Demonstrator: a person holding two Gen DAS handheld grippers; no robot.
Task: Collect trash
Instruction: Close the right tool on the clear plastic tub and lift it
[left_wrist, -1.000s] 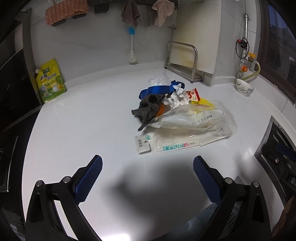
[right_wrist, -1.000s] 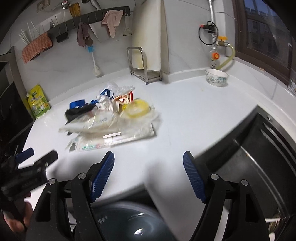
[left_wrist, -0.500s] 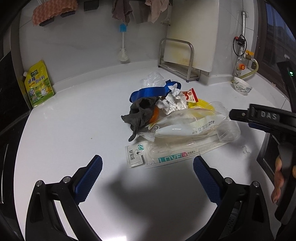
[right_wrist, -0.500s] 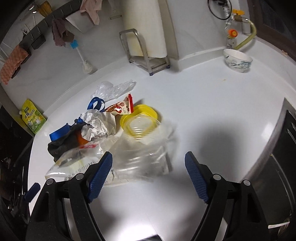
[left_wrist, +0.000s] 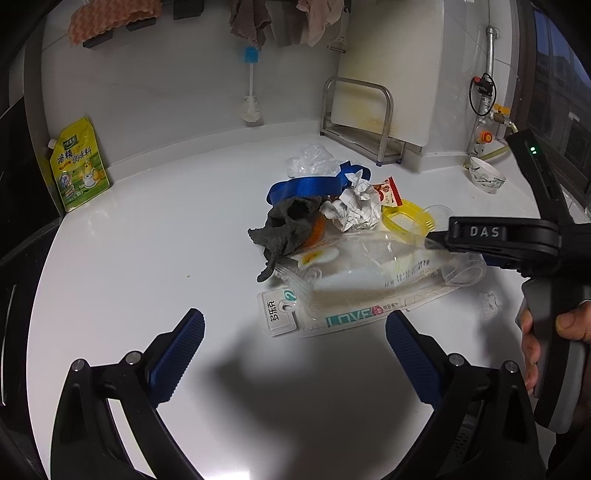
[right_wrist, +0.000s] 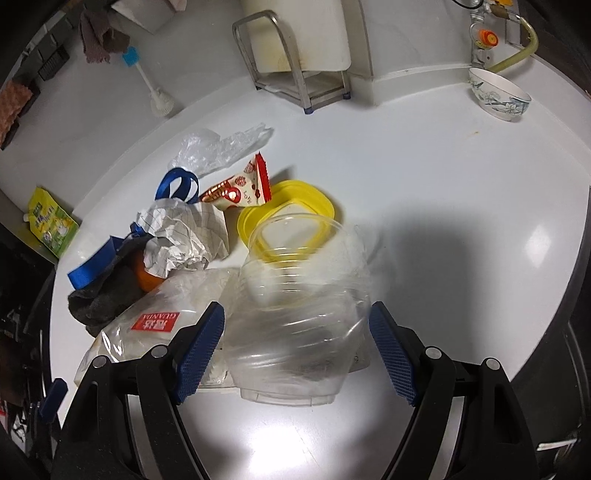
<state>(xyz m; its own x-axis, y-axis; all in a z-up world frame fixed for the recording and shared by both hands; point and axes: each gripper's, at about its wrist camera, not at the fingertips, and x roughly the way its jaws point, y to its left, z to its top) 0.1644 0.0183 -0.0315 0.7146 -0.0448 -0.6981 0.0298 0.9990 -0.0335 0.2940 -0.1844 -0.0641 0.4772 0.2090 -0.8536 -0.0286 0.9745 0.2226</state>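
the first pick is being lined up: right gripper (right_wrist: 295, 347) has its jaws spread wide either side of the clear plastic tub (right_wrist: 291, 317), not pressing it, beside the yellow lid (right_wrist: 288, 206) on the worktop (right_wrist: 443, 221). next: close gently, lift. left gripper (left_wrist: 295, 354) hangs with jaws apart, empty.

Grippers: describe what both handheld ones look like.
Left gripper: black angular finger arms with silver rivets and ribbed blue pads. Right gripper: the same build; seen from the side it shows white "DAS" lettering, a grey handle and a green indicator light.
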